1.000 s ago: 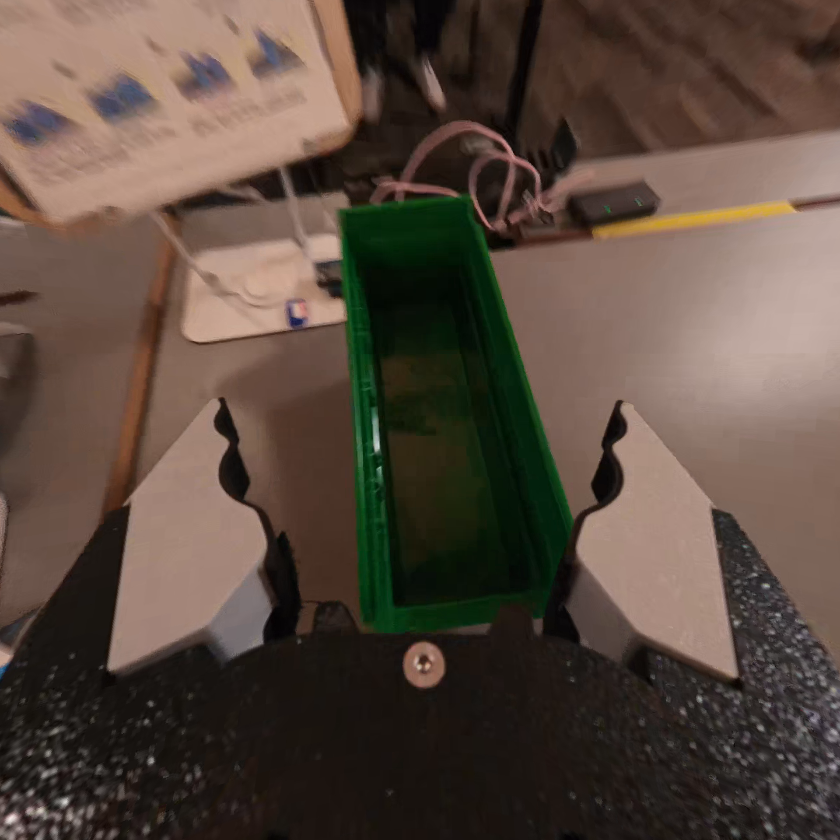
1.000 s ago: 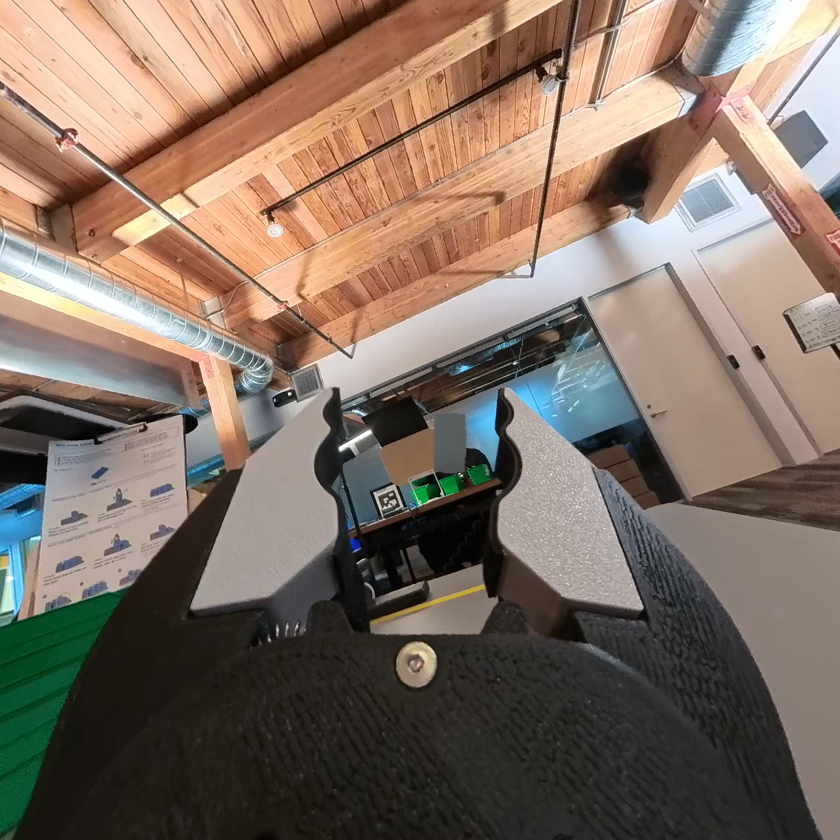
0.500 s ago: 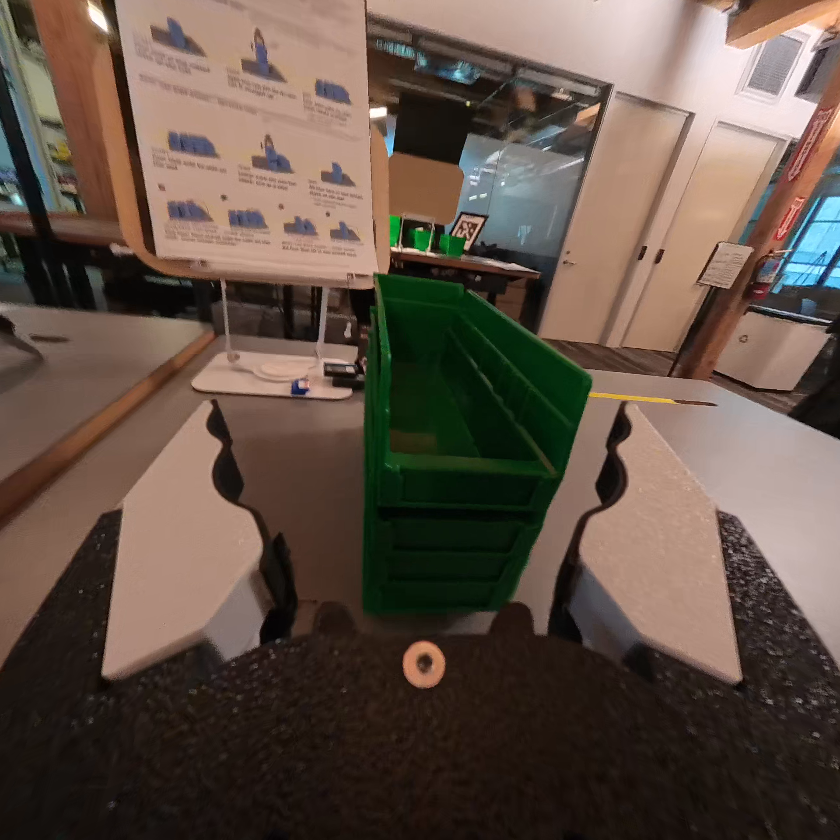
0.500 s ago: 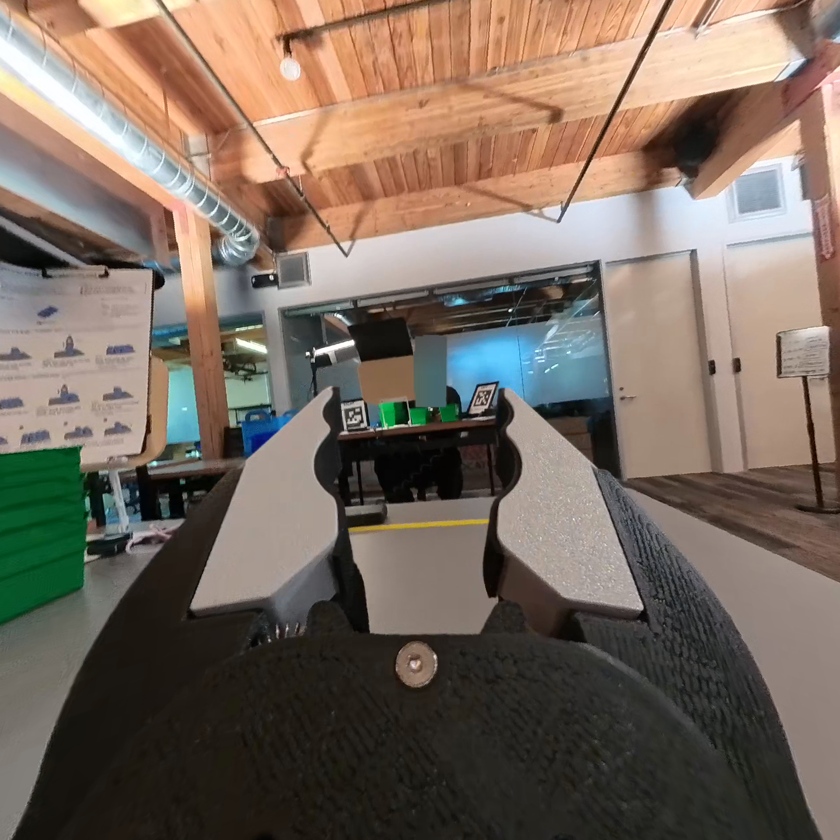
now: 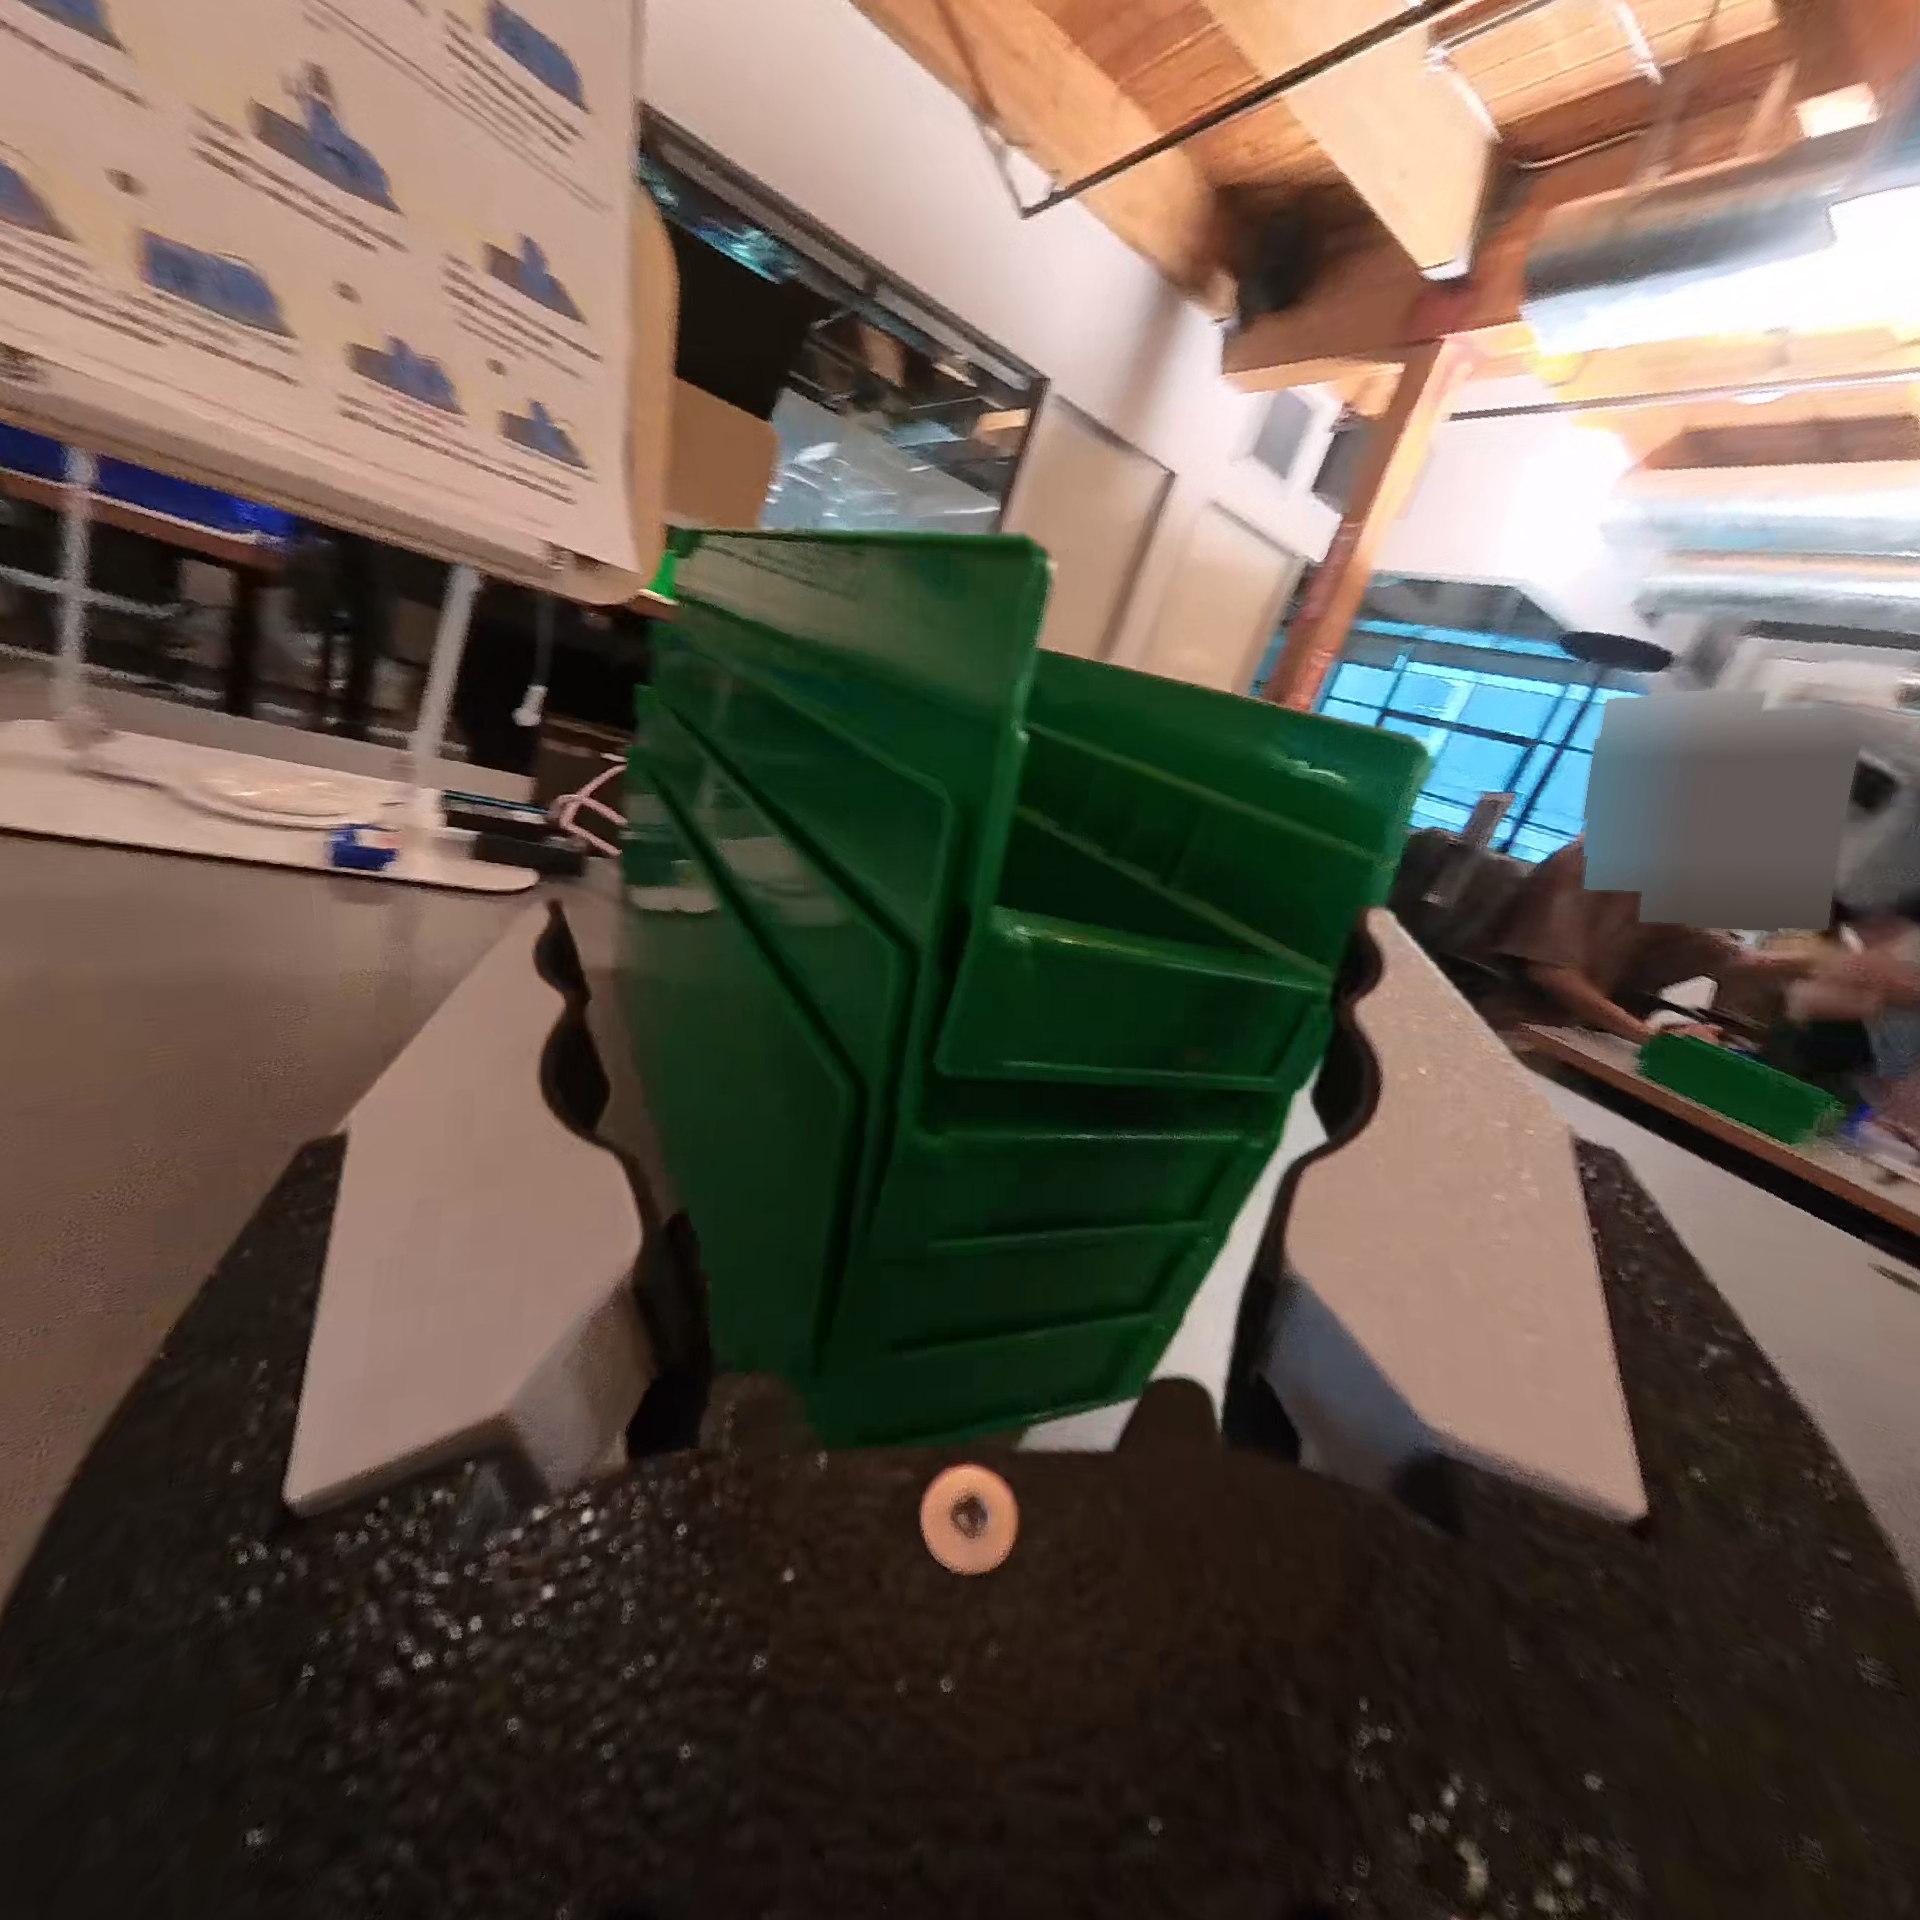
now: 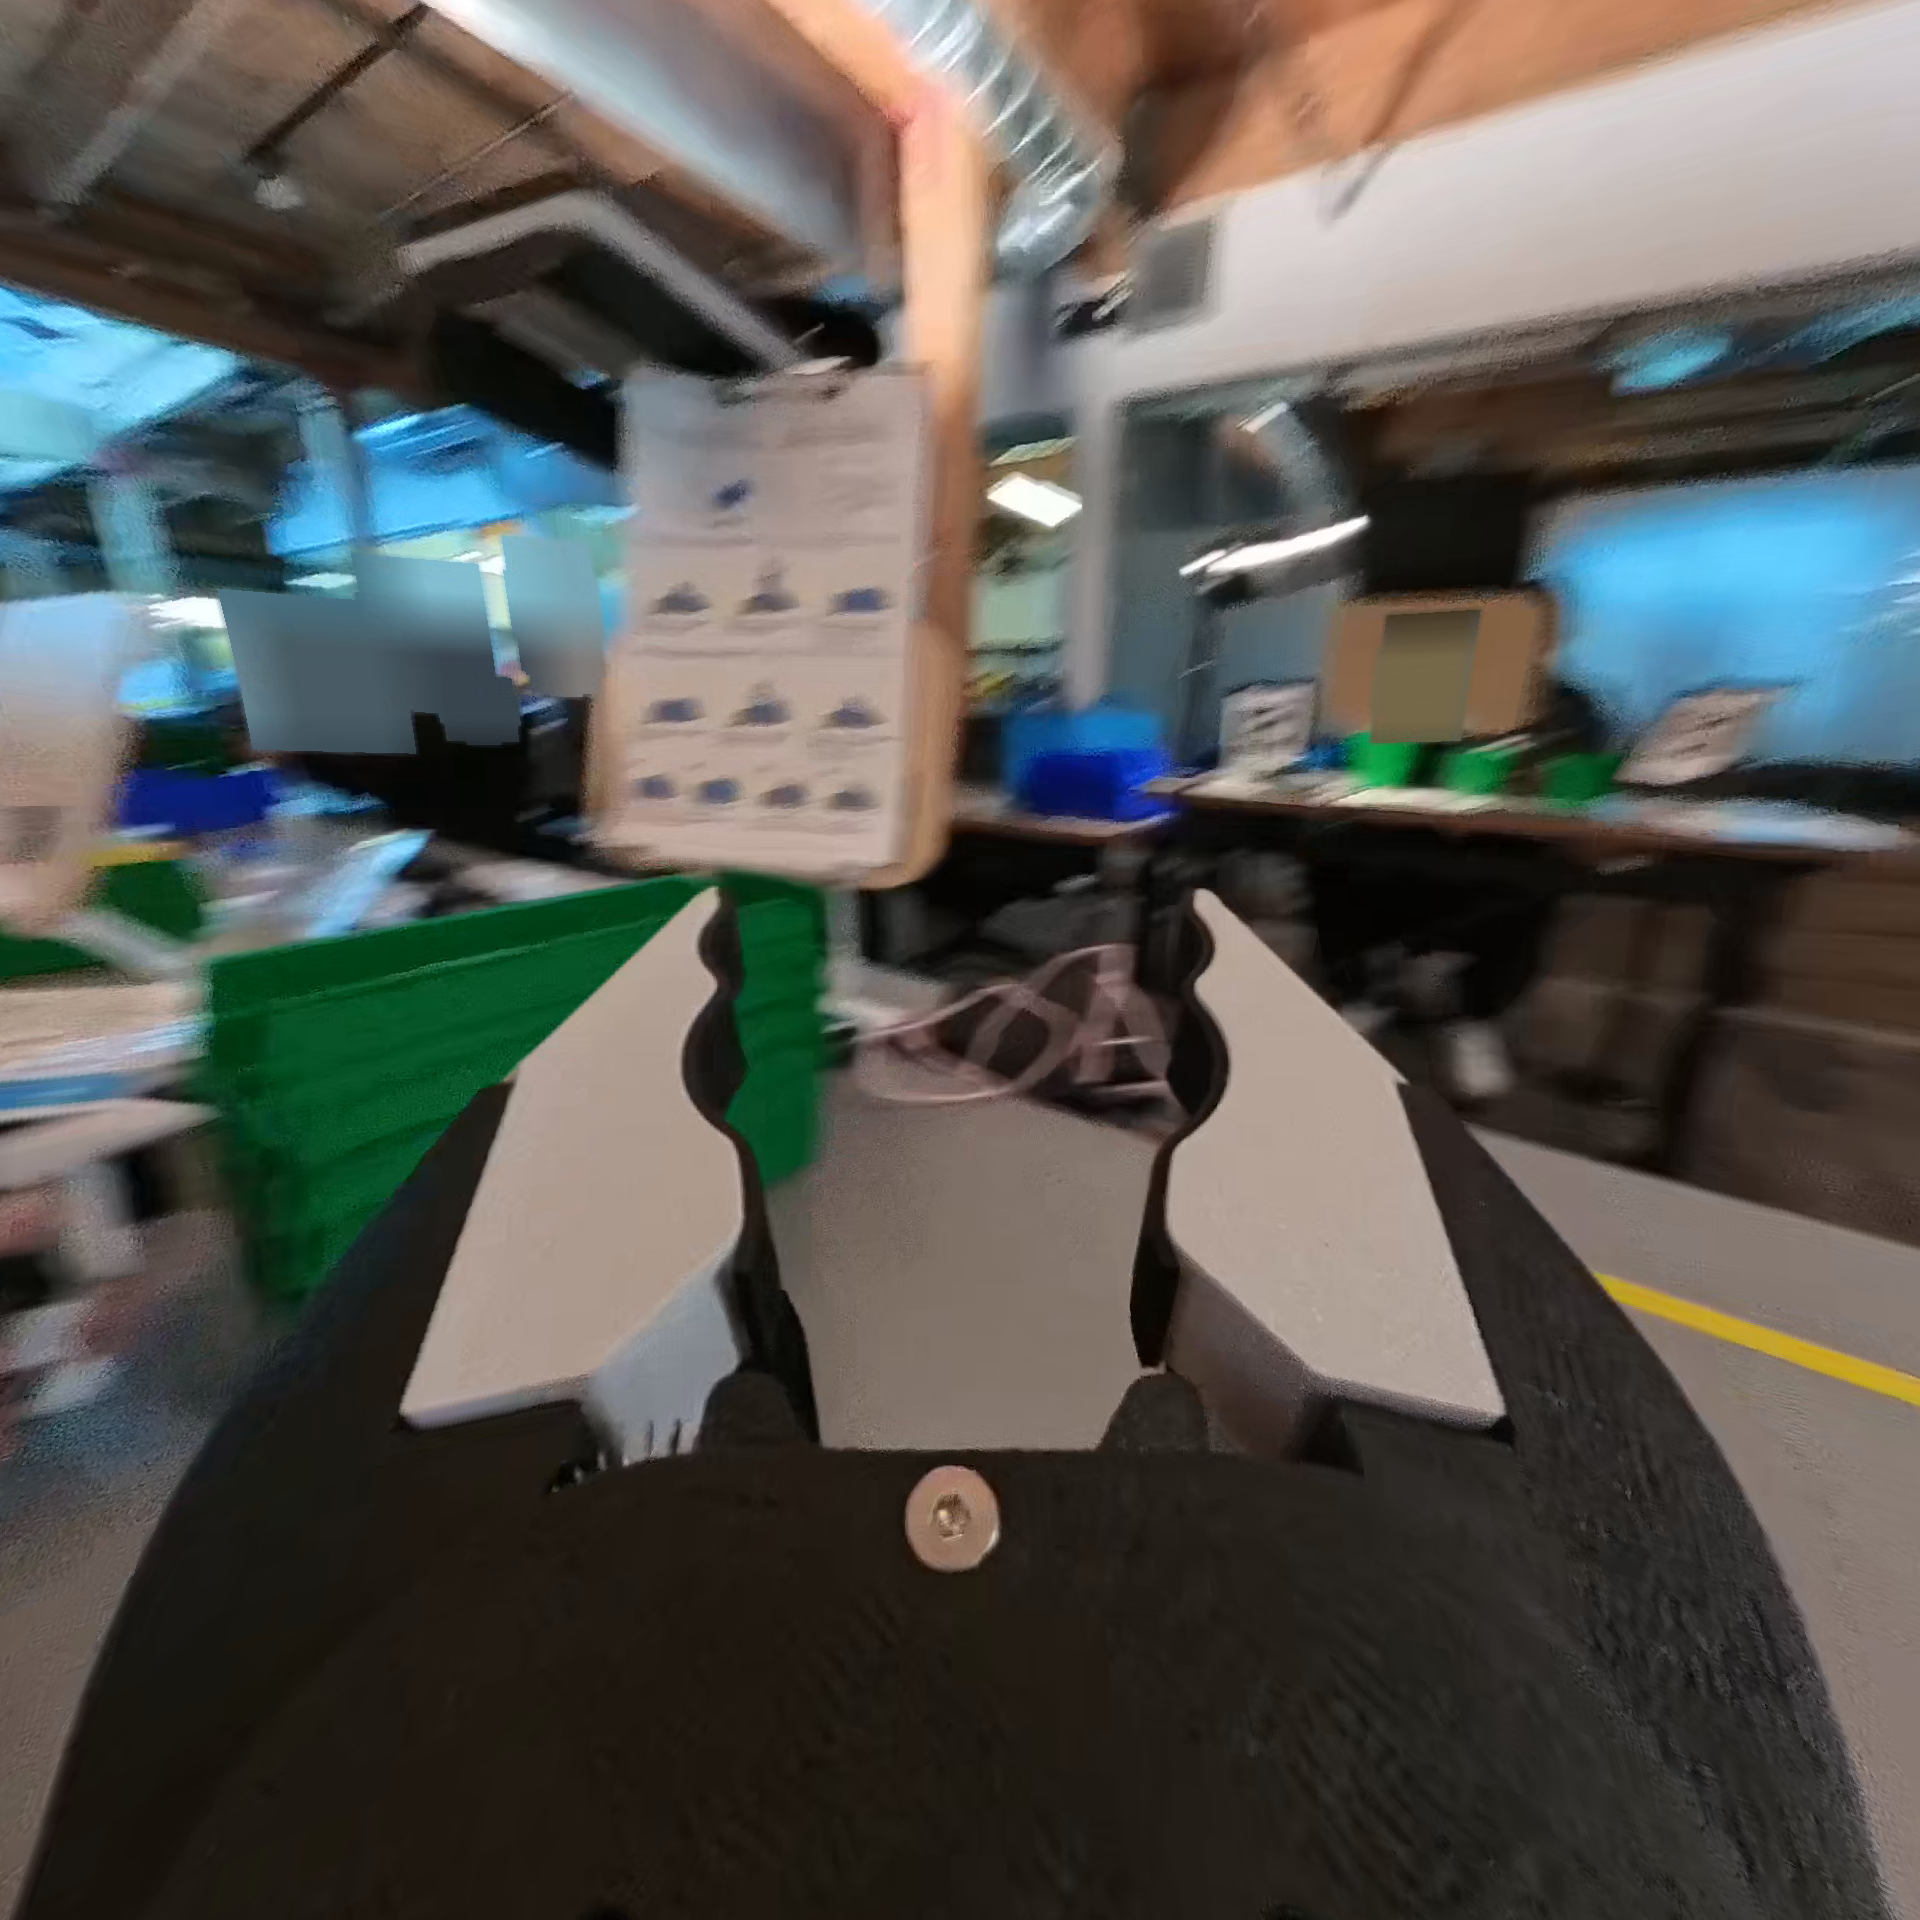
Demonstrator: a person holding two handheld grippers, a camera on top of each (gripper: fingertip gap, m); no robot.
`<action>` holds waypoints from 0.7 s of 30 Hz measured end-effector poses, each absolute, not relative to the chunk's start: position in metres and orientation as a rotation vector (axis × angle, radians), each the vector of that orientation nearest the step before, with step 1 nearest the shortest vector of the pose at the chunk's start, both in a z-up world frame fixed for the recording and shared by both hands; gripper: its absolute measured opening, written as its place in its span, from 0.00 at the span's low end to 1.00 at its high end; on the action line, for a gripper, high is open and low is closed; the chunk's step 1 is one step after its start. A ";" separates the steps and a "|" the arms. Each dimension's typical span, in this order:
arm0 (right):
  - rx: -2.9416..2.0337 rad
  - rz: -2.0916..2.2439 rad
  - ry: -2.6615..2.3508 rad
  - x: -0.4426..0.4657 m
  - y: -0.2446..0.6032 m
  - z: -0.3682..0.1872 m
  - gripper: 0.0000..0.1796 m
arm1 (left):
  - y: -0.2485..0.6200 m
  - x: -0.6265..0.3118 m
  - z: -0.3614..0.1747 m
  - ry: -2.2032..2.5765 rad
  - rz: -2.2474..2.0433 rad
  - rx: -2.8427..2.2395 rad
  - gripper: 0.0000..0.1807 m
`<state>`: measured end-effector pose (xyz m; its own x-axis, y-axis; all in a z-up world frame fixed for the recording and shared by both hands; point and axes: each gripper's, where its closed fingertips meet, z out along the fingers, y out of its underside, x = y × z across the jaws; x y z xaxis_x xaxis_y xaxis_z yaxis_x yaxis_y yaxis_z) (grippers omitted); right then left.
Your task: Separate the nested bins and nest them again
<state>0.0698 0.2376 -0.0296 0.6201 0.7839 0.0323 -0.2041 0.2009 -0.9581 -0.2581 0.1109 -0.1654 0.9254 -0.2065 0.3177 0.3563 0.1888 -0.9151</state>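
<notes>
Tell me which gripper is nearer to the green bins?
Left. The left gripper has the bins between its open fingers. The right gripper is open beside them, the bins off to its left.

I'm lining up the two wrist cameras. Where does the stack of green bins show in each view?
Left wrist view: green bins, centre, between the open left gripper fingers.
Right wrist view: green bins, left of centre, partly behind the right gripper.
Shared landmark: the instruction sheet behind the bins.

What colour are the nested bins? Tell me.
Green; the nested bins show best in the left wrist view.
</notes>
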 end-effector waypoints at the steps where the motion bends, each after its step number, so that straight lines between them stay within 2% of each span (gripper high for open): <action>1: -1.217 0.862 -0.687 0.033 0.226 -0.021 0.50 | 0.112 -0.253 -0.164 -0.104 -0.402 -1.317 0.74; 4: -1.361 1.246 -1.003 -0.077 0.171 -0.005 0.61 | 0.112 -0.233 -0.155 -0.001 -0.346 -1.298 0.63; 7: -1.676 1.076 -1.279 -0.159 0.178 -0.037 0.73 | 0.118 -0.222 -0.153 0.027 -0.358 -1.316 0.66; 10: -2.009 0.842 -1.431 -0.204 0.202 -0.083 0.77 | 0.117 -0.210 -0.150 0.059 -0.427 -1.297 0.67; 13: -2.277 0.746 -1.491 -0.225 0.211 -0.114 0.73 | 0.120 -0.190 -0.151 0.208 -0.415 -1.324 0.69; 16: -2.307 0.410 -1.470 -0.230 0.245 -0.129 0.80 | 0.115 -0.162 -0.156 0.391 -0.531 -1.357 0.69; 18: -2.370 0.394 -1.441 -0.237 0.245 -0.135 0.83 | 0.111 -0.148 -0.157 0.459 -0.638 -1.348 0.67; 21: -2.413 0.211 -1.487 -0.228 0.252 -0.144 0.78 | 0.116 -0.139 -0.164 0.503 -0.616 -1.366 0.63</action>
